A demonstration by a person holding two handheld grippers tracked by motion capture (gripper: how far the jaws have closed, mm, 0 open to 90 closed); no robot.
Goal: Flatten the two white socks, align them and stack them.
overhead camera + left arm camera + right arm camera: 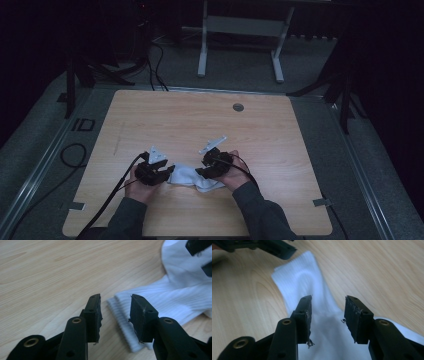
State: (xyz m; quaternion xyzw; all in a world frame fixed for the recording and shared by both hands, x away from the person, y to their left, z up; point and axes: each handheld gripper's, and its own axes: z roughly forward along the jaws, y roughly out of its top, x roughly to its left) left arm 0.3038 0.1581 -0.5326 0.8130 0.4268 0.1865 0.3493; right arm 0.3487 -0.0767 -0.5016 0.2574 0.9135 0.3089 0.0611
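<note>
Both tools — left tool (115, 311), right tool (327, 315) — gape spread over a white sock (190, 177), its toe end hidden beneath them.

Left tool (115, 315) jaws apart over ribbed cuff of white sock (180, 297) on wooden table (50, 277).

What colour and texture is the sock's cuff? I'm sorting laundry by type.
White, with fine ribbing on the sock cuff; the left gripper view shows it best.

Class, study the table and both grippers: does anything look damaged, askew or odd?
The white sock lies rumpled on the table, not flat. The right gripper has frayed pads with loose threads. Nothing else stands out.
</note>
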